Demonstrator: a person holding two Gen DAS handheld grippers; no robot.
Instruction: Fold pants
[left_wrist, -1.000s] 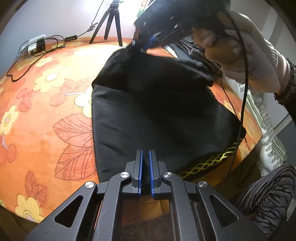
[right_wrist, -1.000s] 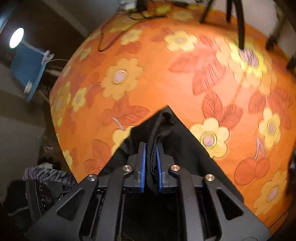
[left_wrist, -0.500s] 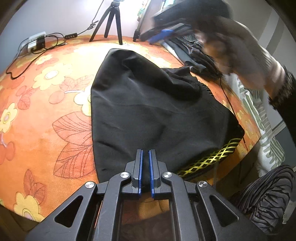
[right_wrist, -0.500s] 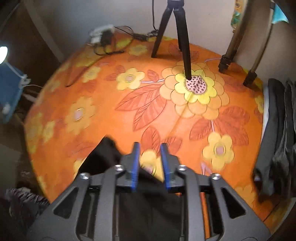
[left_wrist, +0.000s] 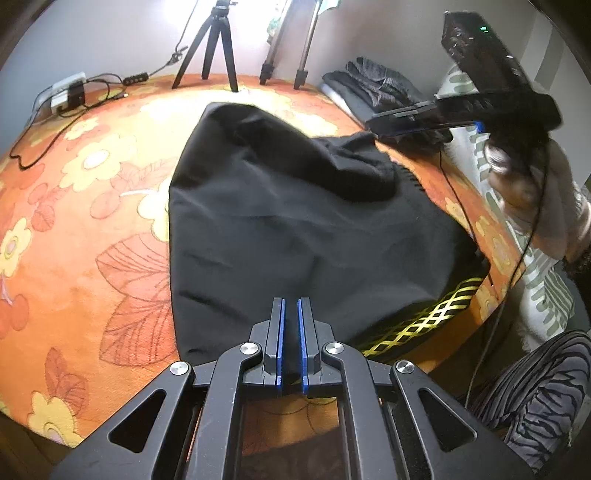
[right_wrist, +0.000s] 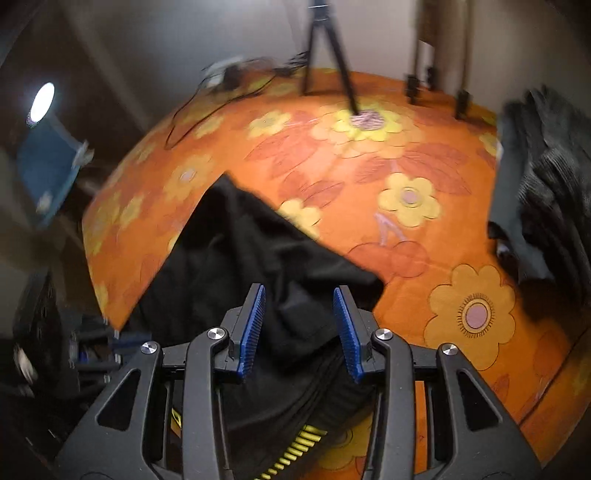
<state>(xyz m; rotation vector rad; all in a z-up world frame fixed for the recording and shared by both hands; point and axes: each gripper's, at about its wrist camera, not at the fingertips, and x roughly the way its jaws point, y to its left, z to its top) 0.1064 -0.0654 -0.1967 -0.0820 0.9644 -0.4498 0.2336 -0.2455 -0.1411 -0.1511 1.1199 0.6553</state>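
Left gripper (left_wrist: 290, 332): you pinch the near hem of the pants (left_wrist: 295, 214), anchoring it.
Right gripper (right_wrist: 299, 328): your jaws stand wide above the cloth, holding nothing.
Pants: folded over on the orange floral surface (left_wrist: 92, 240), far fold rumpled, likely needing smoothing.

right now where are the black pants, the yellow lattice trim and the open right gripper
black pants (left_wrist: 295, 229), left wrist view, middle of the flat cloth
yellow lattice trim (left_wrist: 424, 325), left wrist view, band along the near edge
right gripper (right_wrist: 301, 325), right wrist view, midway between the blue pads
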